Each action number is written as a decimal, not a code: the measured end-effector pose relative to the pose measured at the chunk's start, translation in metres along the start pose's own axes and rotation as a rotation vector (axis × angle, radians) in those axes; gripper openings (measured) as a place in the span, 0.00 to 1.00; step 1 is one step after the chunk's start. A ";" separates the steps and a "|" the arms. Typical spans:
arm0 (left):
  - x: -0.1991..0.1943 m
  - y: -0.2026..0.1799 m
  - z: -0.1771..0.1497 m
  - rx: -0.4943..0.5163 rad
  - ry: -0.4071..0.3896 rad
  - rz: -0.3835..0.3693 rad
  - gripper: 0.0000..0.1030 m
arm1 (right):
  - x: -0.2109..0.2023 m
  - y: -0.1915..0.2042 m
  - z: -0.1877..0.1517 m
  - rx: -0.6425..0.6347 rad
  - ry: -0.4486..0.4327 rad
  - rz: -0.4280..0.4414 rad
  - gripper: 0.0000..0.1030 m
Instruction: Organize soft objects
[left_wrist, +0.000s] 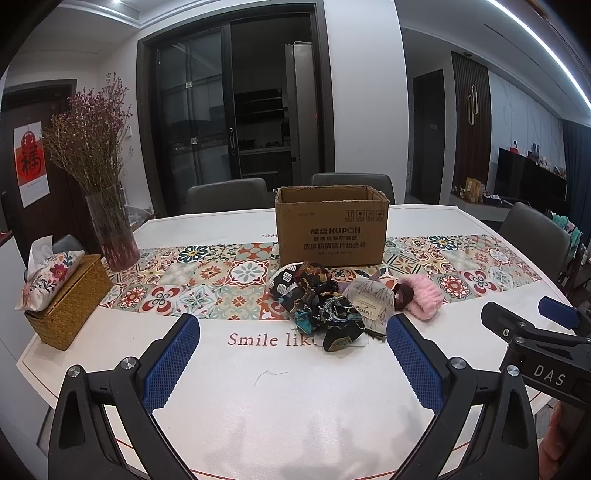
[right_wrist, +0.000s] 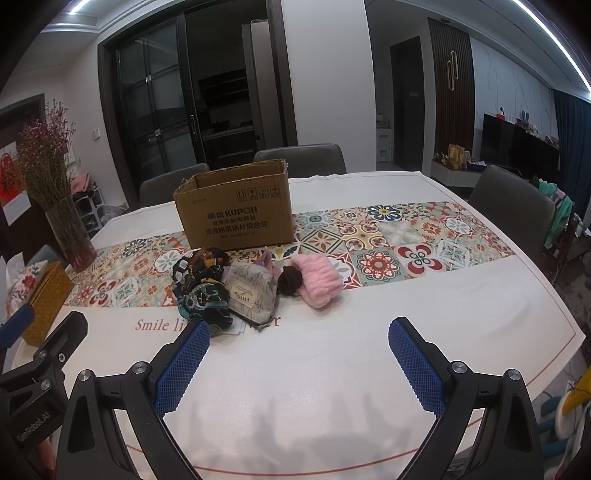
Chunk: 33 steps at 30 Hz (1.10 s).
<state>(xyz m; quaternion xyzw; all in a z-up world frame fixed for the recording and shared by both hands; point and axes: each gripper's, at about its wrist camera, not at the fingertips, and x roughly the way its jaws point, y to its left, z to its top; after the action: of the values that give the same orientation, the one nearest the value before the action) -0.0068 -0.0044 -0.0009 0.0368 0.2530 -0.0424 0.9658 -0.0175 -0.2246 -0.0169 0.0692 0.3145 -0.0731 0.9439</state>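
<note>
So the soft stuff is all dumped in one heap in the middle of both frames, sitting right in front of the cardboard box (left_wrist: 331, 225). My guess is the box is the destination: it's open-topped and parked just behind the pile, so each piece only needs a short lift up and over the near wall.

The left gripper (left_wrist: 291, 363) has its fingers spread wide with nothing between them, low in the frame above bare tablecloth (left_wrist: 258, 406). The right gripper (right_wrist: 299, 363) is the same, wide apart and empty. Both look lined up on the heap but well short of it.

Textures: the dark patterned cloths (left_wrist: 317, 299) on the left of the heap are thin, crumpled and tangled, so they'll probably come up in a clump. The pale pouch (right_wrist: 251, 291) in the middle looks like flat woven fabric with a small label. The pink fluffy thing (right_wrist: 317, 282) on the right is thick, fuzzy and rounded, touching a small dark brown bit (right_wrist: 290, 282). The box is plain stiff corrugated card with ragged top edges.
</note>
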 end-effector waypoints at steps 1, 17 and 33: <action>0.000 0.000 0.000 0.000 0.000 -0.001 1.00 | 0.000 0.000 0.000 0.000 0.000 0.000 0.96; 0.000 -0.002 0.001 0.003 0.003 -0.006 1.00 | 0.001 -0.001 0.001 0.001 0.002 0.000 0.96; 0.024 -0.015 0.004 0.002 0.020 -0.034 0.98 | 0.025 -0.013 0.002 0.021 0.023 -0.039 0.96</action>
<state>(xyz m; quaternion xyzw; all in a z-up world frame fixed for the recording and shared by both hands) 0.0148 -0.0209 -0.0104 0.0337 0.2633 -0.0588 0.9623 0.0014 -0.2406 -0.0314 0.0738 0.3256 -0.0941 0.9379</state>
